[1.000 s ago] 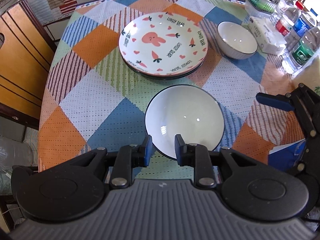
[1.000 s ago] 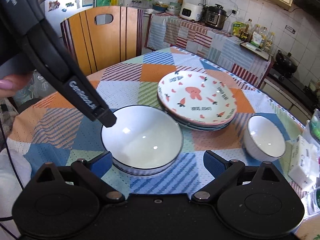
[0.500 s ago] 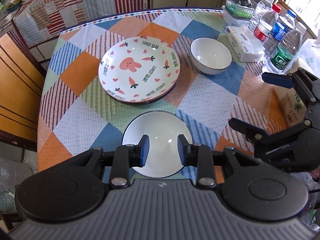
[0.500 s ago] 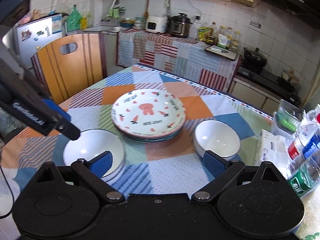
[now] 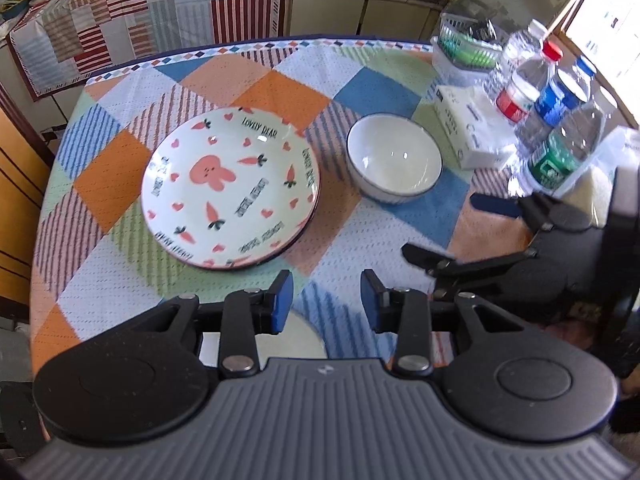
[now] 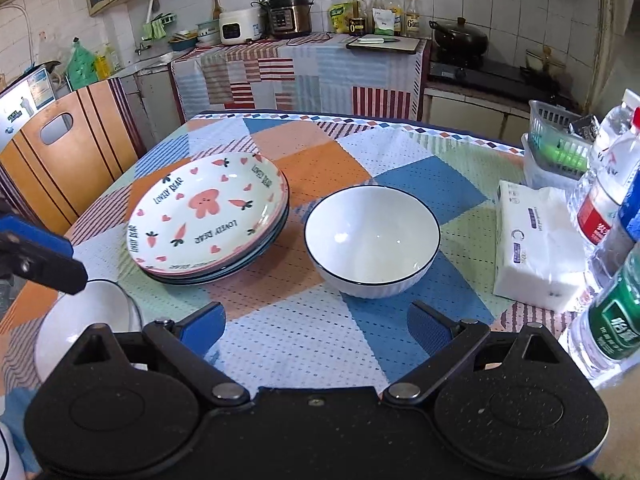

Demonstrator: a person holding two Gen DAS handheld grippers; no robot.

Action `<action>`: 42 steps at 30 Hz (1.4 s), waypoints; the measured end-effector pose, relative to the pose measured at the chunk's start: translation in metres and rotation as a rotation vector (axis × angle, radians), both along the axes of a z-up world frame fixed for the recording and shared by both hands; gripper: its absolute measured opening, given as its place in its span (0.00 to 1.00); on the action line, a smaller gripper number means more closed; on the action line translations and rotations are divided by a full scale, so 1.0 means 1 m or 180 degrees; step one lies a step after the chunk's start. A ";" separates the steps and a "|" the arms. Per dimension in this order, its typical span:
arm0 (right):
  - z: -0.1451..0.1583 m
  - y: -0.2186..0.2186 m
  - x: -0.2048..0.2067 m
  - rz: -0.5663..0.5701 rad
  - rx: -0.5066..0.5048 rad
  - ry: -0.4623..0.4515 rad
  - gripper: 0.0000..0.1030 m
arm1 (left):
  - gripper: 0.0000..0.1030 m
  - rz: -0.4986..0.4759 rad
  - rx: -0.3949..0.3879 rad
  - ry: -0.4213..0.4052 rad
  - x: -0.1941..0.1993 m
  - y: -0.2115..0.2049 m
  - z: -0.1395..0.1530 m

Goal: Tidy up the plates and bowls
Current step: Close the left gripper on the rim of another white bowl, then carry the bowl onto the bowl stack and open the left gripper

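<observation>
A stack of plates (image 5: 230,188) topped by a pink rabbit and carrot plate sits mid-table, also in the right wrist view (image 6: 208,220). A small white bowl (image 5: 394,164) with a dark rim stands to its right. My right gripper (image 6: 316,326) hangs wide open just short of that bowl (image 6: 372,240), nothing between its pads. A wider white bowl (image 5: 296,340) lies under my left gripper (image 5: 326,304), mostly hidden. Its jaws are opening and hold nothing. The wide bowl (image 6: 88,320) shows at lower left in the right wrist view.
A tissue pack (image 6: 536,240), several water bottles (image 6: 608,208) and a plastic basket (image 6: 556,148) crowd the table's right edge. A wooden chair (image 6: 68,140) stands at the far left. The right gripper (image 5: 440,224) sits to the right of the left one.
The left gripper has drawn back off the wide bowl's rim and its jaws have widened. The right gripper has swung right, from the wide bowl to face the small bowl.
</observation>
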State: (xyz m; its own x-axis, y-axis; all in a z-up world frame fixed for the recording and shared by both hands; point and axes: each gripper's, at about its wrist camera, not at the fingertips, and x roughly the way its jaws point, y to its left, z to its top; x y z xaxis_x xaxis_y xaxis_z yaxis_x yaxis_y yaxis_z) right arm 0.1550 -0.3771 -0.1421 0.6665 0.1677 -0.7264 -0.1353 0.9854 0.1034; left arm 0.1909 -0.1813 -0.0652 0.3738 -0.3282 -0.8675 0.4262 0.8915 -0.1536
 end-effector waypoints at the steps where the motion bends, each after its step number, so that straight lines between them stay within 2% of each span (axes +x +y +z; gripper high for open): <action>1: -0.006 -0.001 0.003 0.0003 0.0002 -0.0021 0.96 | 0.37 0.0018 -0.0040 -0.0022 0.004 -0.003 -0.002; 9: -0.043 -0.005 0.029 -0.0052 -0.0056 -0.0054 0.96 | 0.40 0.0188 -0.0250 -0.0089 0.034 -0.036 -0.031; 15: -0.067 -0.007 0.044 -0.0176 -0.0119 -0.0073 0.96 | 0.38 0.0201 -0.0226 0.0066 0.054 -0.064 -0.055; 17: -0.073 -0.002 0.050 -0.0151 -0.0251 -0.0055 0.96 | 0.38 0.0307 -0.0239 0.0132 0.059 -0.071 -0.063; 23: -0.084 -0.003 0.061 -0.0312 -0.0160 -0.0143 0.96 | 0.38 0.0591 -0.0396 0.0218 0.074 -0.080 -0.084; 26: -0.088 -0.004 0.063 -0.0327 -0.0215 -0.0217 0.96 | 0.37 0.0516 -0.0438 0.0142 0.077 -0.085 -0.087; 30: -0.092 -0.007 0.065 -0.0343 -0.0174 -0.0280 0.96 | 0.37 0.0523 -0.0348 0.0122 0.087 -0.091 -0.093; 34: -0.093 -0.006 0.066 -0.0368 -0.0196 -0.0309 0.92 | 0.35 0.0440 -0.0265 0.0004 0.093 -0.098 -0.098; 38: -0.094 -0.008 0.067 -0.0366 -0.0193 -0.0354 0.90 | 0.35 0.0371 -0.0358 -0.0022 0.099 -0.100 -0.106; 42: -0.090 -0.009 0.066 -0.0405 -0.0139 -0.0301 0.84 | 0.30 0.0309 -0.0219 -0.0066 0.094 -0.105 -0.106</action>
State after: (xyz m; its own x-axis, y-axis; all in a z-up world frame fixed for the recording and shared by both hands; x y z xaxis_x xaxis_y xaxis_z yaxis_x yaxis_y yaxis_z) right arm 0.2208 -0.3863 -0.2321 0.7460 0.0470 -0.6643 -0.0160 0.9985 0.0527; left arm 0.2851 -0.2859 -0.1713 0.4244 -0.3481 -0.8359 0.3420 0.9164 -0.2080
